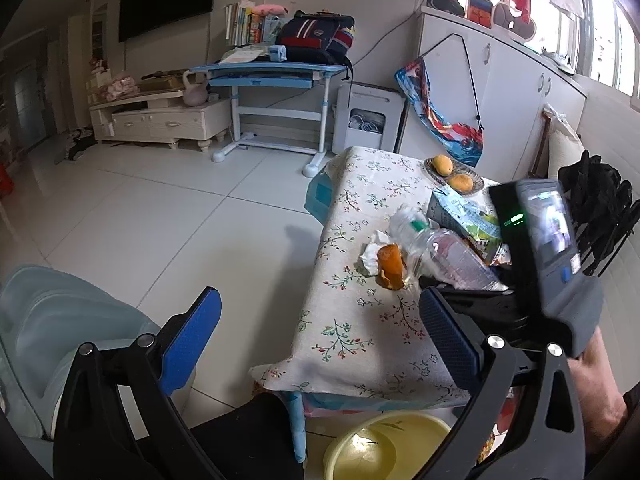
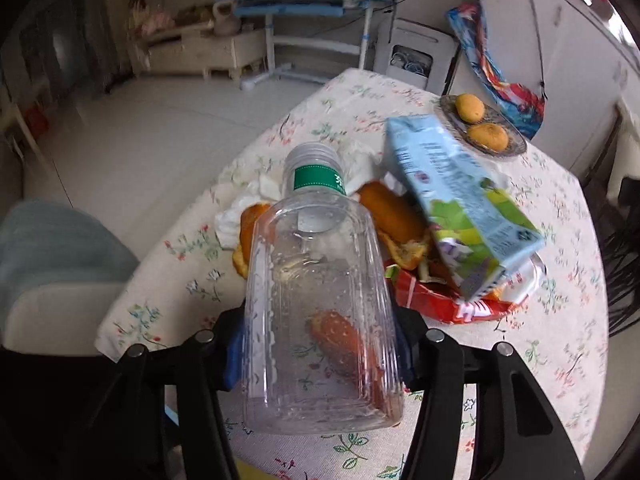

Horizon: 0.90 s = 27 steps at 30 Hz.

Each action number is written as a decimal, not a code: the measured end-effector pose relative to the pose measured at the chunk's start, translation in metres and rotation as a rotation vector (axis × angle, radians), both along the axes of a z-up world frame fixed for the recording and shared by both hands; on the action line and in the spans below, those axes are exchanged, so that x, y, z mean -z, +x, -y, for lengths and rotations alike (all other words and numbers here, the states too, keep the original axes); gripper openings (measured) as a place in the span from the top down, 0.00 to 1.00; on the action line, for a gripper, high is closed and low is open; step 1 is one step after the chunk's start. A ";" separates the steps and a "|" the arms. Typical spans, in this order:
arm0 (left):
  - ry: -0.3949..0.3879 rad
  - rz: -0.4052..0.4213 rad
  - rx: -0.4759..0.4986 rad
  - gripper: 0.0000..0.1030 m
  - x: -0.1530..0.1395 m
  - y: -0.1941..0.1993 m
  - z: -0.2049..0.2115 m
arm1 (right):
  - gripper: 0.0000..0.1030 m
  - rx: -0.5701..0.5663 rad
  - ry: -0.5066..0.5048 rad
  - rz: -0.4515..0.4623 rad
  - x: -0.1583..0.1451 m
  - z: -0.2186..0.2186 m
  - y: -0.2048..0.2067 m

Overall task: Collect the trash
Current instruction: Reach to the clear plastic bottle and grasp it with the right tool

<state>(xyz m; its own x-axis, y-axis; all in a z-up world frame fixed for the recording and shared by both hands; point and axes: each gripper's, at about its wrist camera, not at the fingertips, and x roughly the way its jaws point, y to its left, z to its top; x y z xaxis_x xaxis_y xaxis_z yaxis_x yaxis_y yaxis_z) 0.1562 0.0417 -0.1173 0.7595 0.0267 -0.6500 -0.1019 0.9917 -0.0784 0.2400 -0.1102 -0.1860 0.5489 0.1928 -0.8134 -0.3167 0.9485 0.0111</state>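
Right wrist view: right claw (image 2: 320,352) half-closed around clear bottle (image 2: 316,304).

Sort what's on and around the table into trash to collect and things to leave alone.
Trash:
bottle, between the right jaws
carton
orange peel
tissue
red wrapper

Leave alone:
fruit plate
yellow basin
backpack
books

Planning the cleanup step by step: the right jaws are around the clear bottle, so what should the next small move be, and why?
Probably lift the plastic bottle clear of the table and carry it toward the yellow basin below; the right gripper already clamps its base, and peel and a carton remain.
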 end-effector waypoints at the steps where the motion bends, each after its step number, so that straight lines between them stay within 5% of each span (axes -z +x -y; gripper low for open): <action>1: -0.002 -0.003 0.003 0.07 0.001 0.000 0.000 | 0.46 0.010 0.057 0.002 -0.004 0.009 -0.001; 9: 0.002 -0.082 0.084 0.07 0.017 0.015 0.019 | 0.46 0.086 0.362 0.086 -0.045 0.088 -0.042; 15: -0.016 -0.169 0.140 0.07 0.036 0.037 0.038 | 0.46 0.188 0.514 0.062 -0.036 0.143 -0.062; 17: -0.078 -0.193 0.177 0.07 0.041 0.044 0.045 | 0.46 0.223 0.569 0.048 -0.028 0.154 -0.063; 23: -0.177 -0.277 0.261 0.18 0.058 0.072 0.091 | 0.46 0.249 0.615 0.048 -0.032 0.164 -0.066; 27: -0.215 -0.345 0.205 0.25 0.077 0.096 0.114 | 0.46 0.265 0.640 0.063 -0.032 0.178 -0.071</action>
